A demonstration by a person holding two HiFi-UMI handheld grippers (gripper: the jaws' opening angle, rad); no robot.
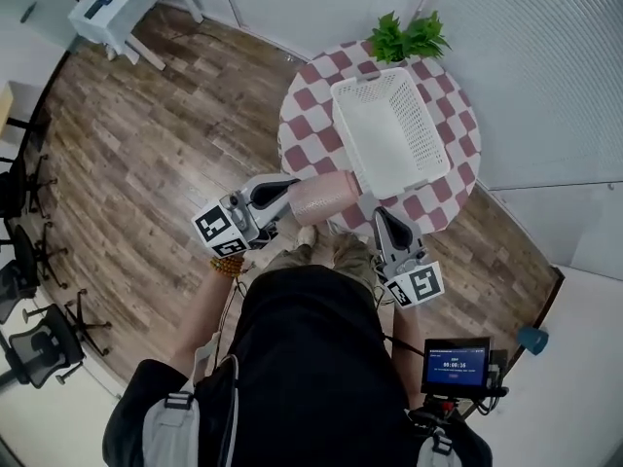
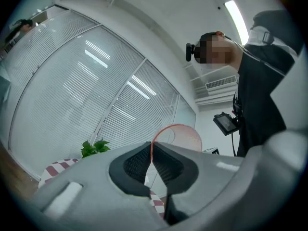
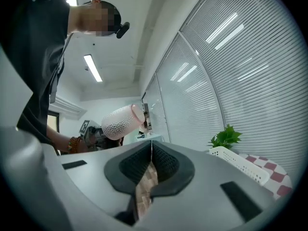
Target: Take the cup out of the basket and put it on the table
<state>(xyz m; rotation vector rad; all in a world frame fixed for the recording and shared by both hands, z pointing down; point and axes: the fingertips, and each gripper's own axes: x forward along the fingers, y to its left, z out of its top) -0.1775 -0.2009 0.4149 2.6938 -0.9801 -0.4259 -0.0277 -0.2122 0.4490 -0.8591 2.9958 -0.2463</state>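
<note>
Black shirt (image 1: 311,358) nearest in head view, small lit screen (image 1: 456,365) just beside it on the right, bead bracelet (image 1: 227,266) on left wrist. Next out, left gripper (image 1: 292,193), jaws almost together, pinching thin rim of pink cup (image 1: 326,196); in left gripper view, pads (image 2: 137,165) pressed on either side of that rim. Cup held off the table, lying sideways, mouth toward left gripper, over near table edge, outside white basket (image 1: 343,105) and just beside its near left corner. Right gripper (image 1: 384,220) near cup, on its right, jaws closed together on nothing, only floor visible through the slit. Basket on round red-and-white checkered table (image 1: 311,76). Green plant (image 1: 407,37) at far table edge, behind basket. Wood floor (image 1: 146,134) all round, black office chairs (image 1: 29,343) at left edge, white desk (image 1: 127,3) far top left.
</note>
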